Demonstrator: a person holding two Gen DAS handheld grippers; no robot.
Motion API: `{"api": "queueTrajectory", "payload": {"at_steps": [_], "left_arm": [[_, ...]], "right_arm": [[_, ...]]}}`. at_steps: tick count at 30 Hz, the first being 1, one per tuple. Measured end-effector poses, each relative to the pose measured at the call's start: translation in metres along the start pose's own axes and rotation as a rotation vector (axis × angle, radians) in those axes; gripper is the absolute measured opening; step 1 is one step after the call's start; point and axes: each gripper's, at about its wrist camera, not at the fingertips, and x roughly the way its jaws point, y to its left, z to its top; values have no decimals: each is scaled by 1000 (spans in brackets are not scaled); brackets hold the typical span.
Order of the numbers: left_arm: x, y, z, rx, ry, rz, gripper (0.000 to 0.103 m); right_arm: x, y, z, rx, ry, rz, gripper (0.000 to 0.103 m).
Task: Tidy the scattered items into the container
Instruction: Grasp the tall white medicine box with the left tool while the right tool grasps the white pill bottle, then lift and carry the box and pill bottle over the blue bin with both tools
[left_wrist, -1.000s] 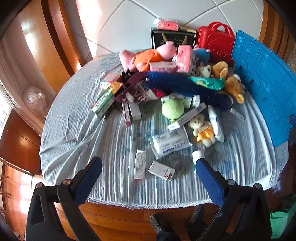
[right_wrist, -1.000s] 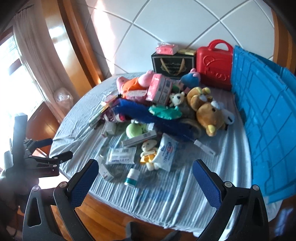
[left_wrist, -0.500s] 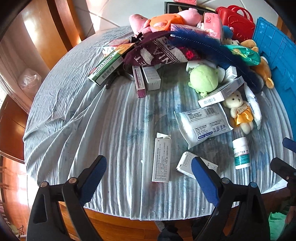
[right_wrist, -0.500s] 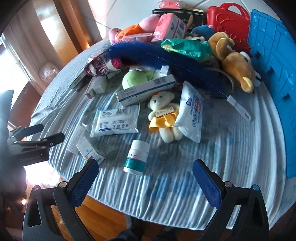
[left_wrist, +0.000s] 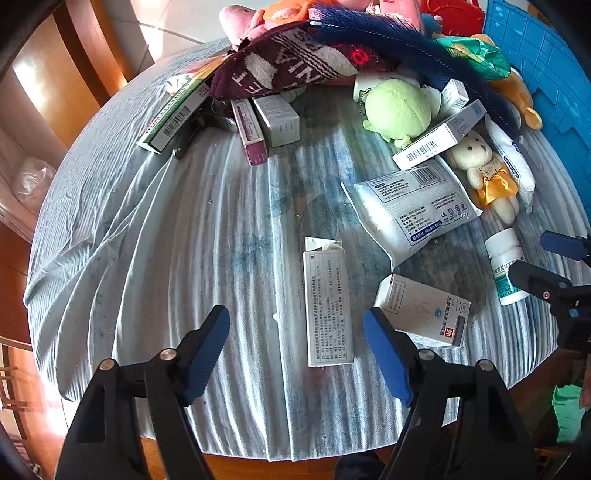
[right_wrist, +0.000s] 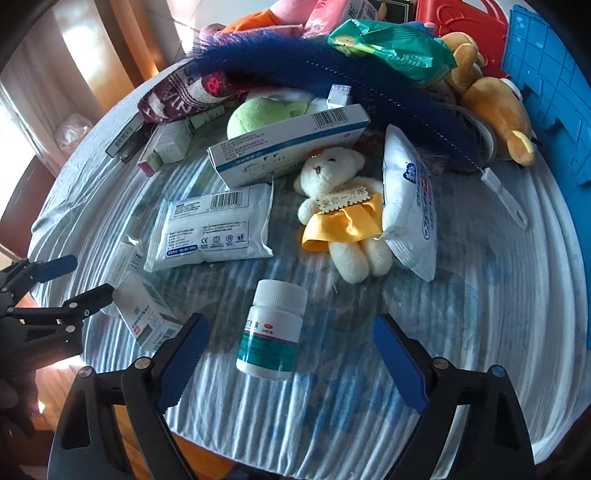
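Note:
In the left wrist view my left gripper (left_wrist: 297, 354) hangs low over the striped cloth. Its jaws are closing around a long white medicine box (left_wrist: 327, 306) without touching it. A second white box (left_wrist: 424, 310) lies just outside the right finger. In the right wrist view my right gripper (right_wrist: 291, 358) straddles a white pill bottle (right_wrist: 273, 328) lying on its side. These jaws are closing too, with gaps on both sides of the bottle. The blue crate (right_wrist: 546, 92) stands at the table's far right.
A white sachet pack (right_wrist: 214, 229), a small white bear (right_wrist: 343, 206) in a yellow dress, a blue-striped carton (right_wrist: 288, 147), a green plush (left_wrist: 399, 109) and a blue feather duster (right_wrist: 332, 70) crowd the middle. More plush toys and a red case (right_wrist: 461, 18) sit behind. The table edge is close below both grippers.
Both grippers have come down toward the table, so the near items look much larger. The jaws of each have narrowed, the left around the long box and the right around the bottle.

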Motion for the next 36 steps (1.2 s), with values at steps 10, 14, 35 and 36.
{"api": "queueTrajectory", "payload": {"at_steps": [10, 14, 35, 36], "left_arm": [[15, -4, -5, 22, 2, -49, 35], [14, -1, -4, 22, 5, -62, 28], [4, 22, -35, -53, -6, -33, 27], [2, 24, -37, -60, -10, -32, 27]], "right_arm": [[27, 9, -2, -31, 69, -6, 56], [30, 12, 1, -28, 67, -1, 47], [23, 26, 1, -43, 73, 27, 36], [22, 24, 0, -44, 72, 29, 36]]}}
